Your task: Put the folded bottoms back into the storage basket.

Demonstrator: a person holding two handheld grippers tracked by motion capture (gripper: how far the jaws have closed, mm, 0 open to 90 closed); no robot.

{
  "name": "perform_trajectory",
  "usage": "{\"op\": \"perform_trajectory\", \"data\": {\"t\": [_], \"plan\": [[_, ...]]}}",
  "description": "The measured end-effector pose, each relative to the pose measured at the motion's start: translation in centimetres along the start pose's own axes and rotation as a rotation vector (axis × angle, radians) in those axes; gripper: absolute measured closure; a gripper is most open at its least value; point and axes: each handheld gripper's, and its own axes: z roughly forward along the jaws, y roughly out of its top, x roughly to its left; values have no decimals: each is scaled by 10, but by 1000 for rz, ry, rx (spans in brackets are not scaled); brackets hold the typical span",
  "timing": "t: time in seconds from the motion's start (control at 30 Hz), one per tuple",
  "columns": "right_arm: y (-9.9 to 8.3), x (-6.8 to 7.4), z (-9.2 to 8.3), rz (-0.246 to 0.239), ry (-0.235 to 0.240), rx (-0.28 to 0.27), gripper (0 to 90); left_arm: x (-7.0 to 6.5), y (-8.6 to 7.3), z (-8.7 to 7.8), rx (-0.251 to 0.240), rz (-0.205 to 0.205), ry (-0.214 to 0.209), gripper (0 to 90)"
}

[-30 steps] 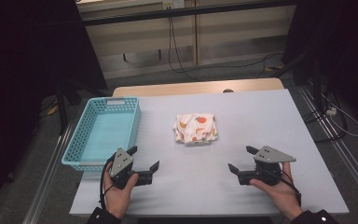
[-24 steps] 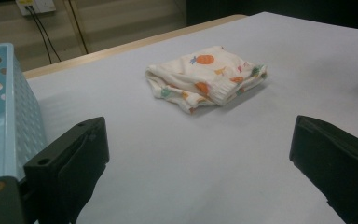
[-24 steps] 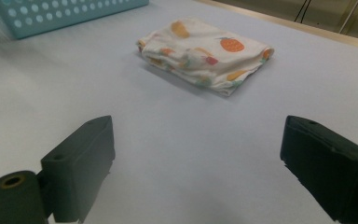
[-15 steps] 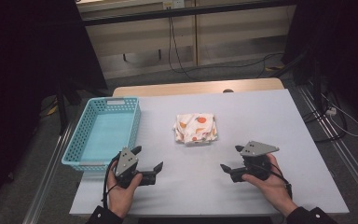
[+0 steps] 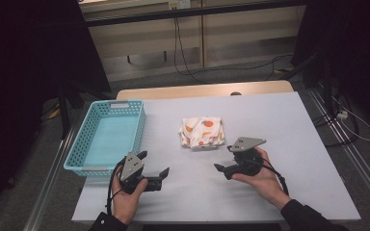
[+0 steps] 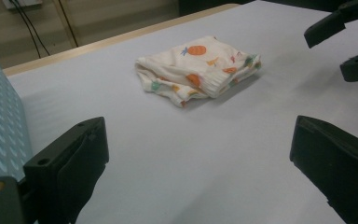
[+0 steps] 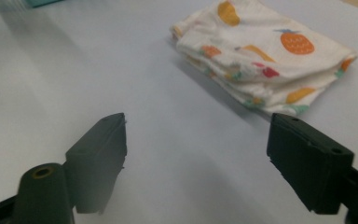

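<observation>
The table (image 5: 270, 202) is the largest thing before me: one pale grey, smooth, matte top with a strip of light wood along its far edge. My sleeves cut off part of its near edge, and in both gripper views it runs out of frame on every side.

Next is one turquoise plastic basket (image 5: 107, 134), rectangular, its walls pierced with rows of small holes, standing at the table's left edge. In the left gripper view I see just a slice of its perforated wall (image 6: 0, 135), cropped by the left edge, and I cannot see inside it from there.

One folded cloth (image 5: 202, 133) lies near the middle of the table, to the right of the basket and well apart from it. It is soft, cream-coloured knit, printed with small orange and green fruit shapes; its layers stack unevenly, with a ribbed hem at one edge. Its far right corner is cropped in the right gripper view (image 7: 265, 56).

I hold two grippers. My left gripper (image 5: 155, 169) sits near the table's near left, its two black fingers (image 6: 70, 163) spread wide with bare table between them. My right gripper (image 5: 225, 159) is just near and right of the cloth; its fingers (image 7: 98, 154) have just been closing a little, yet stand apart, gripping nothing, the cloth lying beyond their tips.
</observation>
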Motion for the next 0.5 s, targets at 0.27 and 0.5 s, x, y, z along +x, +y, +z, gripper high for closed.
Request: {"op": "perform_trajectory", "data": {"t": [0.27, 0.5], "plan": [[15, -1, 20, -10, 35, -12, 253, 0, -1, 0, 8, 2, 1, 42], [29, -4, 32, -60, 24, 18, 272, 0, -1, 1, 7, 5, -2, 42]]}}
